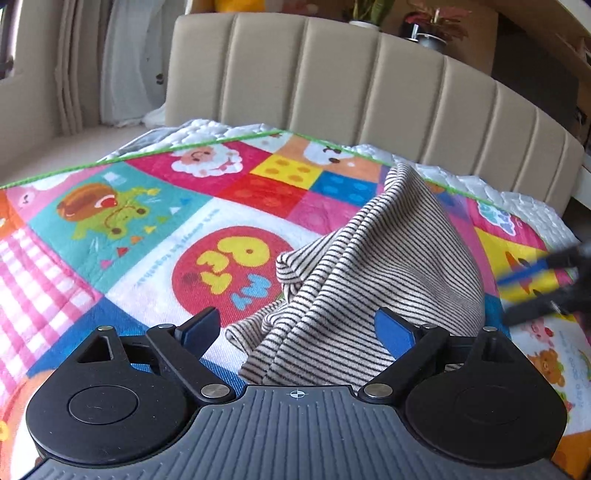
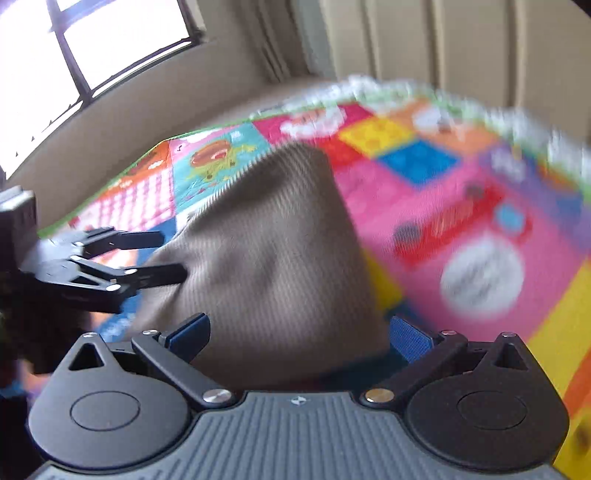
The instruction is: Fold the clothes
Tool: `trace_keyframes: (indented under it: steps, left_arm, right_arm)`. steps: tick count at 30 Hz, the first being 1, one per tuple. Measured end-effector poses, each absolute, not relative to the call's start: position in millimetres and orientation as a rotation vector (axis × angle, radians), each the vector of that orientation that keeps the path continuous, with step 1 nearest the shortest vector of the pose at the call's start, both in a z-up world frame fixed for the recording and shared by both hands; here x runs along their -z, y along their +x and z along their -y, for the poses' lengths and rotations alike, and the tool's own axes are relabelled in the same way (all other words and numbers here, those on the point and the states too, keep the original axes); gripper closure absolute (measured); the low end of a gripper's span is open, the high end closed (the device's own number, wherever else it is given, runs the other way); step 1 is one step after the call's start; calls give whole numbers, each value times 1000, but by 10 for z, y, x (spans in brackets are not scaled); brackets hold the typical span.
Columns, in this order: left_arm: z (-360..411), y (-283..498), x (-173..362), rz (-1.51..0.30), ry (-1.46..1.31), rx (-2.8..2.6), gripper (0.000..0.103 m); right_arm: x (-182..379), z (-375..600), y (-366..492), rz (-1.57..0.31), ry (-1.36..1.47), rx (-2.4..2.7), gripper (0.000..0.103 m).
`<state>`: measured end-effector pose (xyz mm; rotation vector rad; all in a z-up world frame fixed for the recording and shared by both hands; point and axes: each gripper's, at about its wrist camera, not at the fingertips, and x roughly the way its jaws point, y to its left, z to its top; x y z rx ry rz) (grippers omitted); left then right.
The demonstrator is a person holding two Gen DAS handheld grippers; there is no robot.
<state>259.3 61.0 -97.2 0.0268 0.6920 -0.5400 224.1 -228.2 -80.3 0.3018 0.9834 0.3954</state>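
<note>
A beige garment with thin dark stripes (image 1: 373,266) lies crumpled in a heap on a colourful cartoon play mat (image 1: 155,221). My left gripper (image 1: 301,328) is open, its blue-padded fingers apart on either side of the heap's near edge. My right gripper (image 2: 301,338) is open too, with the garment (image 2: 266,251) bulging between its fingers. In the right wrist view the left gripper (image 2: 170,254) shows at the left, its fingertips at the garment's left side. In the left wrist view the right gripper (image 1: 532,291) shows blurred at the right edge, beside the garment.
The mat lies on a white quilted bed cover (image 1: 517,199). A beige padded headboard (image 1: 351,81) stands behind it. Curtains (image 1: 122,62) hang at the back left, potted plants (image 1: 432,22) stand behind the headboard, and a window (image 2: 74,44) is at the left.
</note>
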Motion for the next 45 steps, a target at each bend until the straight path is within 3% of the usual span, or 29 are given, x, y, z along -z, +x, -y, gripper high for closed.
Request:
trace_keyframes:
  steps: [7,9,14,18,24,31,39,45]
  left_arm:
    - [-729,2636,768,-658,-67,584,3]
    - [-722,2729,738,-657,-82,607,2]
    - [-573,3190,1027,-813,-99,681,1]
    - [-542,3200,1264,-887,-198,753,1]
    - [-32,2716,1249,-881,-56,912,1]
    - [465,2168,1002,-854,-19,1262,1]
    - [-74,2415,659,-790,-241,857,1]
    - [-45,2569,639,-804,-348,387,1]
  right_arm:
    - [1238,2292,2282,-1045,687,-385,1]
    - [1345,2281,2296,-1039,772,-380,20]
    - [1416,2427,2362,-1017,849,-352,30]
    - [1352,2512,2546,-1002,783,-330,31]
    - [1065,2448,3118,-933,432,-324,25]
    - [627,2659,3058,-785,185,-227,0]
    - [981,2755,2422,-748,-107,-90,0]
    - [1228,2926,2463,-825,164,-69,0]
